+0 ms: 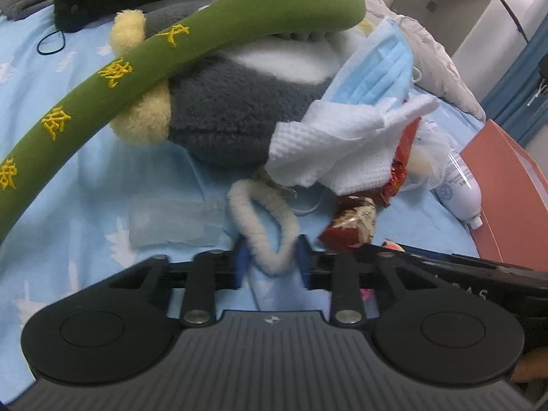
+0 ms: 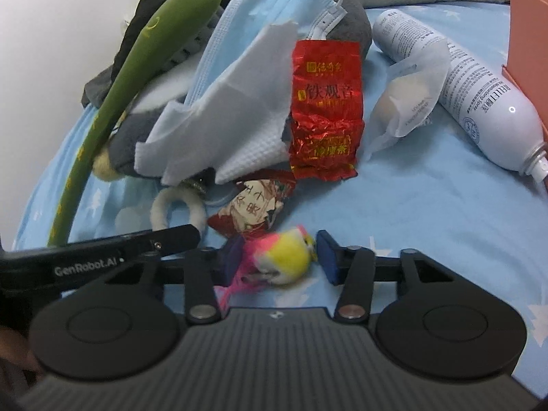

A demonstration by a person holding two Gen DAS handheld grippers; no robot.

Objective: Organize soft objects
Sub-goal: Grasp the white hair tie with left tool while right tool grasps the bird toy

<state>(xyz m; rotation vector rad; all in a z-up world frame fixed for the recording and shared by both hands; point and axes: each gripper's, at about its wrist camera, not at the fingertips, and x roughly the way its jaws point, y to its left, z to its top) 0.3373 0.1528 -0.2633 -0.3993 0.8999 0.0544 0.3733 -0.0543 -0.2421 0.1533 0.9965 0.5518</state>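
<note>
Left claw [image 1: 272, 260] clenched on white fuzzy loop [image 1: 263, 226] – on bed [image 1: 85, 178], just before gray plush [image 1: 236, 120]. Right claw [image 2: 279, 257] around pink-yellow fluffy toy [image 2: 281, 257], grip uncertain.

Bed [image 1: 85, 157] covered by a light blue sheet with white prints. Pale wall [image 2: 51, 34] behind it in the right wrist view. In the left wrist view, a white panel [image 1: 455, 3] at upper right, with a blue strip [image 1: 520, 96] beside it. Lighting even and soft.
</note>
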